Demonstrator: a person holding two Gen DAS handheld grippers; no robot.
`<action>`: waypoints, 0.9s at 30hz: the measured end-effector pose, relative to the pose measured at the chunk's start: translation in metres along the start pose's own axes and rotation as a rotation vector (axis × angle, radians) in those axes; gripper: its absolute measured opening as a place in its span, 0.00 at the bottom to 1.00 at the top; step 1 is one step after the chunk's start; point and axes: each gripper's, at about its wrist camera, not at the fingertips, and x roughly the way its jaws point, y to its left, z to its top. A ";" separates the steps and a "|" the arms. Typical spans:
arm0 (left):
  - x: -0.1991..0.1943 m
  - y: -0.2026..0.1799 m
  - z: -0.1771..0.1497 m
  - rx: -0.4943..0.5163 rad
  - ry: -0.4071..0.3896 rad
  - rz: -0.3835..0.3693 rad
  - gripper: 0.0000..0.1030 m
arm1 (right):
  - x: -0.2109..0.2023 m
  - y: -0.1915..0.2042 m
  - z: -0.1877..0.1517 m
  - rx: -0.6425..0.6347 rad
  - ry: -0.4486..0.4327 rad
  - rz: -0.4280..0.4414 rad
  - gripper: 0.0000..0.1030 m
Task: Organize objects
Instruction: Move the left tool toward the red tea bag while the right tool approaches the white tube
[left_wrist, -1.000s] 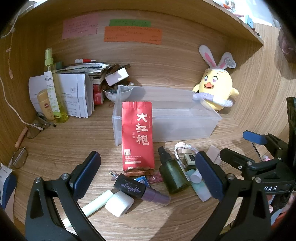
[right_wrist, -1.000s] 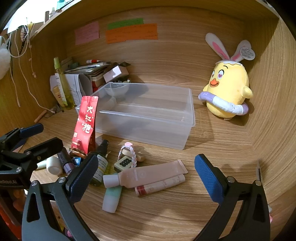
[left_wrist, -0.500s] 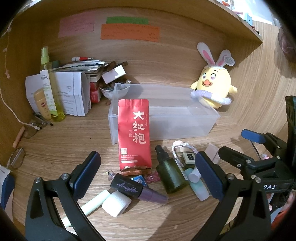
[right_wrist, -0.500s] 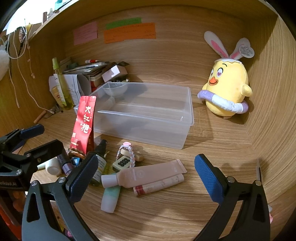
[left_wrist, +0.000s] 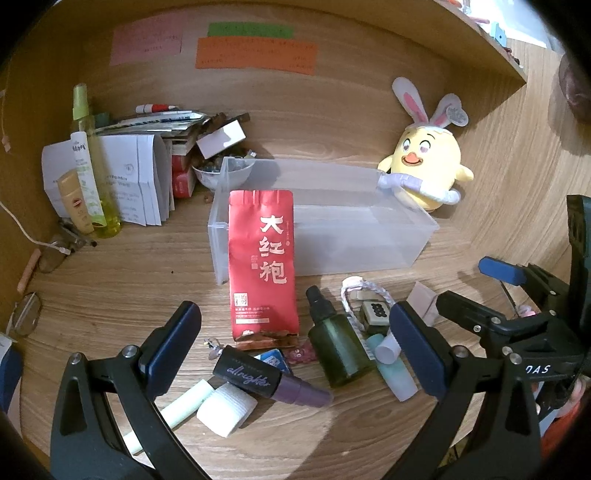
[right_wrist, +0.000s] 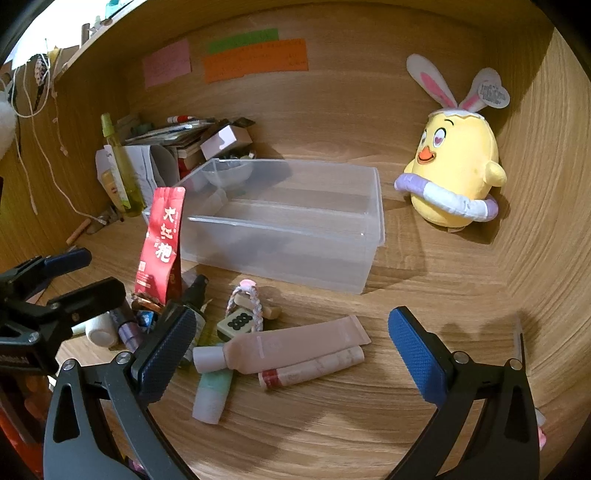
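Observation:
A clear plastic bin (left_wrist: 369, 236) (right_wrist: 295, 236) stands empty on the wooden desk. A red tea pouch (left_wrist: 262, 266) (right_wrist: 160, 243) stands upright against its near left corner. In front lie a dark green spray bottle (left_wrist: 338, 345), a black and purple tube (left_wrist: 269, 380), a white roll (left_wrist: 225, 408), a pink tube (right_wrist: 291, 345), a slim red-capped tube (right_wrist: 314, 367), a mint tube (right_wrist: 212, 393) and a mahjong-tile keychain (right_wrist: 240, 321). My left gripper (left_wrist: 295, 350) is open above the pile. My right gripper (right_wrist: 291, 349) is open over the pink tube.
A yellow chick plush (left_wrist: 428, 173) (right_wrist: 454, 177) sits at the back right. Papers, books and bottles (left_wrist: 110, 173) crowd the back left, with a small bowl (left_wrist: 221, 173) behind the bin. Glasses (left_wrist: 26, 314) lie at the left edge.
Both grippers have drifted slightly: the scene shifts a little left and down in the views. Nothing was grasped or moved on the desk.

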 end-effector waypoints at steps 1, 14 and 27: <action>0.001 0.001 0.000 -0.002 0.003 0.000 1.00 | 0.001 -0.002 -0.001 -0.001 0.003 -0.001 1.00; 0.037 0.034 0.023 -0.017 0.126 0.048 1.00 | 0.012 -0.047 -0.013 0.080 0.066 -0.004 1.00; 0.084 0.035 0.024 0.002 0.293 0.029 1.00 | 0.037 -0.040 -0.032 0.056 0.183 0.075 1.00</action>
